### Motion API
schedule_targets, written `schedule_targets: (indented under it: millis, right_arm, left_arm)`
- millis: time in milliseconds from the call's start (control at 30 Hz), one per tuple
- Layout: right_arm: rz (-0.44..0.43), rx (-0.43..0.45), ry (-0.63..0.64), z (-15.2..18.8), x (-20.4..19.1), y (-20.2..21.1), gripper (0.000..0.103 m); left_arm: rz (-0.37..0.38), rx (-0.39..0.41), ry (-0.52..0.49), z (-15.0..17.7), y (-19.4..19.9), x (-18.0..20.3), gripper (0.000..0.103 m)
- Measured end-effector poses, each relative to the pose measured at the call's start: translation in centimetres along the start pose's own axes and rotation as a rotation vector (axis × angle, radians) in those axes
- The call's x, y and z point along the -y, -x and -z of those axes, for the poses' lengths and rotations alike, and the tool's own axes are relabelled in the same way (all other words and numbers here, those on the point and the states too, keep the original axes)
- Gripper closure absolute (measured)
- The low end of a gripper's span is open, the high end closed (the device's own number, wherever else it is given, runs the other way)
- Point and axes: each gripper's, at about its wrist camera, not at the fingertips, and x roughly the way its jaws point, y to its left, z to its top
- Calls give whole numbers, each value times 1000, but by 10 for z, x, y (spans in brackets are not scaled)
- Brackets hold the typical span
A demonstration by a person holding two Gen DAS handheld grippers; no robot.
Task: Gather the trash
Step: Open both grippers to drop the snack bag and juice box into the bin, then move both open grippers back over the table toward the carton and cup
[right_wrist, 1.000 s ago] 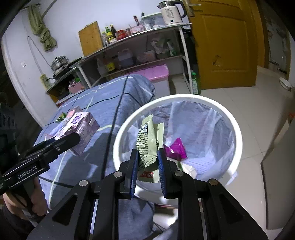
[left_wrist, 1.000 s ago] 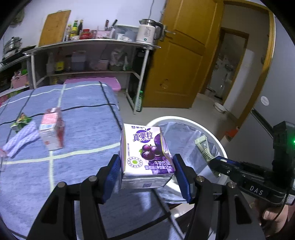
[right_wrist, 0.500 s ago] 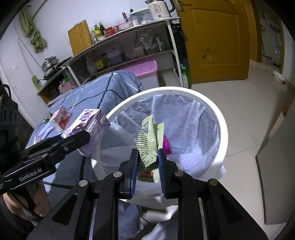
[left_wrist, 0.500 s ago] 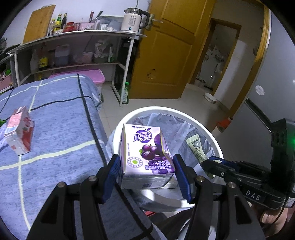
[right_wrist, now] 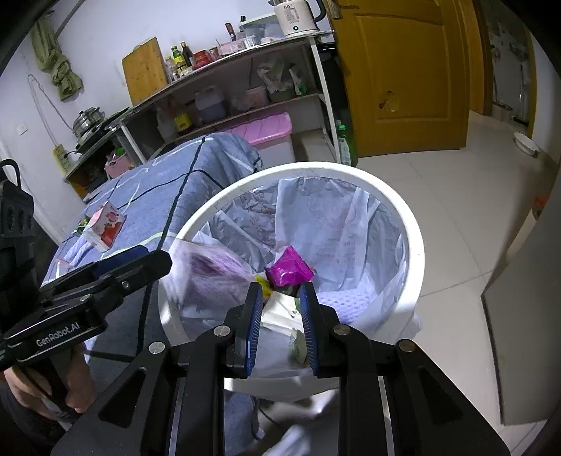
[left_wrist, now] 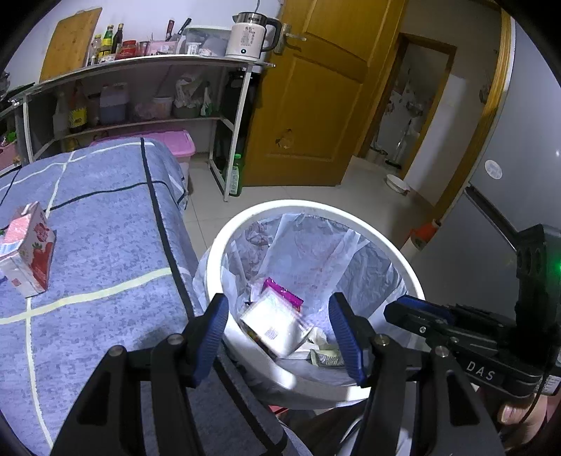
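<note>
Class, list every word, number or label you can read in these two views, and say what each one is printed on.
"DAS": on the right gripper, left wrist view.
"GenRobot.AI": on the left gripper, right wrist view.
Kettle display: digits, too blurred to be sure.
Red carton, falling carton, bottles: print too small or blurred.

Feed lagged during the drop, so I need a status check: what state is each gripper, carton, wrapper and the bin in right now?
Left gripper: open, empty, over the bin.
Right gripper: open, empty, over the bin.
Purple grape milk carton: released, blurred, inside the bin.
Green snack wrapper: lying in the bin.
White round trash bin: upright, lined with a bag.
Pink strawberry milk carton: standing on the blue cloth, uncollected.
</note>
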Motion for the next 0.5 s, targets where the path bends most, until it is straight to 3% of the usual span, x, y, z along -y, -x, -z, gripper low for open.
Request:
schedule_targets:
  millis: [500]
  right_arm:
    - [-25, 48, 54, -1, -25, 24, 74]
  left_arm:
    - [-27, 72, 15, 5, 41, -8, 42]
